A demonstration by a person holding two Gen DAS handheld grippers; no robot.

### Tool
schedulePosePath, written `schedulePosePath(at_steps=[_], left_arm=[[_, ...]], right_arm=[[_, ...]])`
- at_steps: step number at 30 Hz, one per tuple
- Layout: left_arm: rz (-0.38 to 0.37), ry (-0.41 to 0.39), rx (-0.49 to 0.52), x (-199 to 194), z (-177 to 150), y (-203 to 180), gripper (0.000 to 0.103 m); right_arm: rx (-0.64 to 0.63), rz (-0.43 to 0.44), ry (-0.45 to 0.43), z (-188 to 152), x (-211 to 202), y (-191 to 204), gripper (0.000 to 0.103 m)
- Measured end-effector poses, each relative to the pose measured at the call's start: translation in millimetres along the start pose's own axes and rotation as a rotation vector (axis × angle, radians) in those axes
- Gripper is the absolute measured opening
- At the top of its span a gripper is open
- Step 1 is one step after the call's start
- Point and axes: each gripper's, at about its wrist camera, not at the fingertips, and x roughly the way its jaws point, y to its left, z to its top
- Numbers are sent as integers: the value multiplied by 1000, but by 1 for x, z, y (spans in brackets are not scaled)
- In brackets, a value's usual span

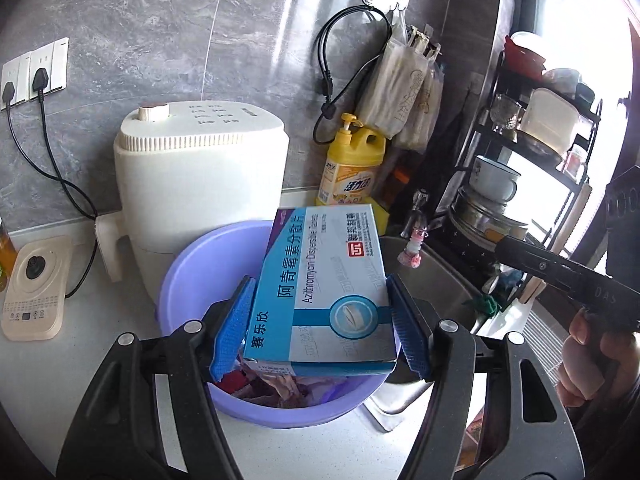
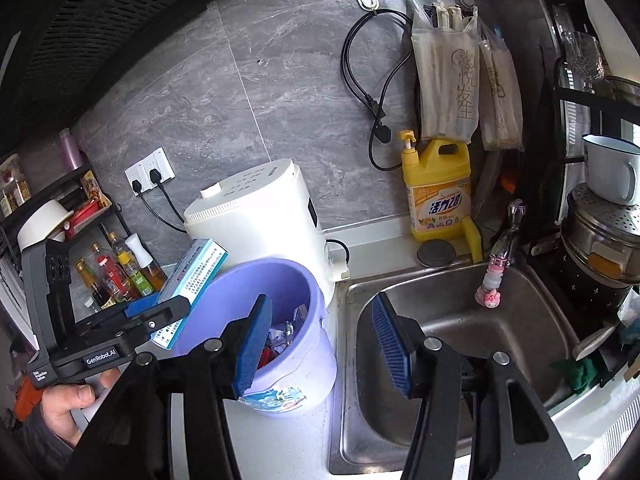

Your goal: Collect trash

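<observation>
From the left wrist camera, the left gripper (image 1: 322, 324) has a blue and white medicine box (image 1: 324, 284) between its blue pads; the box fills the gap from pad to pad, yet whether the pads press on it or have let go cannot be told; it hangs tilted over the purple bucket (image 1: 192, 276), which already has crumpled scraps in it; the bucket stands on a pale grey counter (image 1: 300, 452); behind it sits a white appliance (image 1: 196, 180) with a knob on top, its cord running to wall sockets (image 1: 36, 68) on grey marbled tile; a beige device (image 1: 36, 288) lies at the left; a yellow soap bottle (image 1: 352, 164) stands against the wall under a hooked black cable (image 1: 340, 68); a black dish rack (image 1: 536, 140) with cups and pots fills the right, bright window behind; a hand (image 1: 588, 360) grips the other tool at the right edge.

From the right wrist camera, the right gripper (image 2: 322, 344) is spread with nothing between its pads; it points at the seam between bucket (image 2: 288, 364) and steel sink (image 2: 460, 312); the box (image 2: 196, 276) shows at the left, above the bucket's far rim, in the left gripper (image 2: 160, 306), a hand (image 2: 68, 404) on its handle; a tap (image 2: 508, 232) with a pink ornament leans over the sink; sauce bottles (image 2: 116, 276) crowd a shelf at the left; a dark hood (image 2: 100, 24) looms above.
</observation>
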Motion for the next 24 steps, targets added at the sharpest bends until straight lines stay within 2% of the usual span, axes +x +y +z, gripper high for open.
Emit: schedulePosePath(at_steps=[1,2,8,16,21,24], left_arm=[[3,-5,2,0,0,-2,85],[14,-11,2,-1,-1,-3,88],[78,-11,-36,-20,-8,20,88],[204,-26,-97,-61,-16,64,90],[256,-49,-121,-87,-21,86,92],[278,-51,-129,-100,-23,100,93]], right_arm=[[4,-2,2,-1,-1,-2,53],[7,-2,5,-3,-1,-4,53],[10,39,25,-5,9,6,53],[-28,140,39,-3,31,49,55],[-54,181,54,-2,43,77,56],[-67,190,58,-3,47,94,61]])
